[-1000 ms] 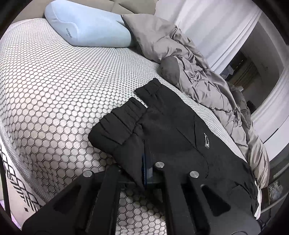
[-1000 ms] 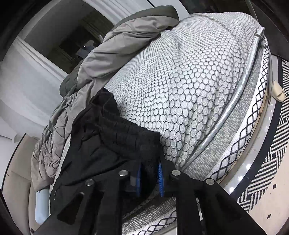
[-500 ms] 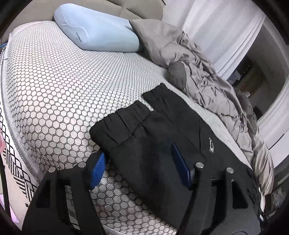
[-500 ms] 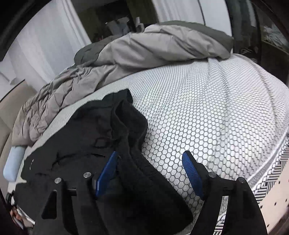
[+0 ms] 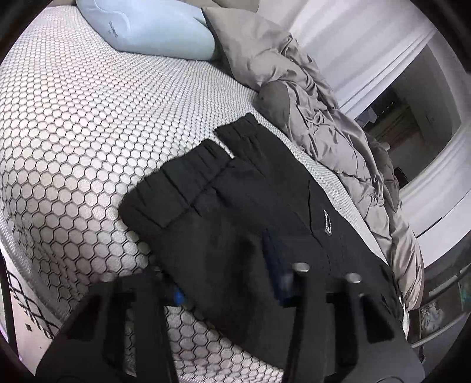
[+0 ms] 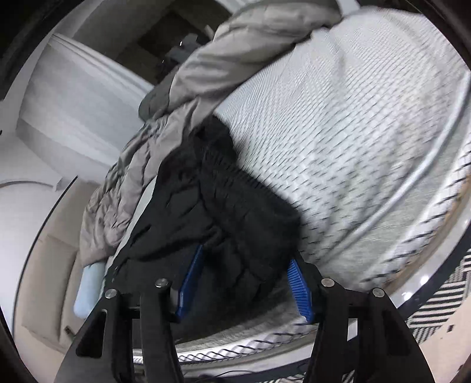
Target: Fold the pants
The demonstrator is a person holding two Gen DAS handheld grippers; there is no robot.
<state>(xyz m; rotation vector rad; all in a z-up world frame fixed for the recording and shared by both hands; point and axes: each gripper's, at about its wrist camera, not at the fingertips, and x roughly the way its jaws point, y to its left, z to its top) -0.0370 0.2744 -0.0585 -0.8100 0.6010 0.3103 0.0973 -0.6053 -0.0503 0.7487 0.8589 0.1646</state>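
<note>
left wrist view: we see the black pants (image 5: pixel 235 212) on the mattress (image 5: pixel 73 117), the left gripper (image 5: pixel 226 274) closing over their near edge (blurred). at six o'clock, the right gripper (image 6: pixel 244 282), closing, straddles bunched fabric.

A white mattress cover with a black honeycomb print (image 5: pixel 88 123) spreads across the bed. At its far end lies a pale blue contoured pillow (image 5: pixel 153 26). A crumpled grey quilted duvet (image 5: pixel 329 117) is heaped along the right side. White curtains (image 5: pixel 347 38) hang beyond it. A black-and-white herringbone rug (image 6: pixel 441 303) covers the near floor.
</note>
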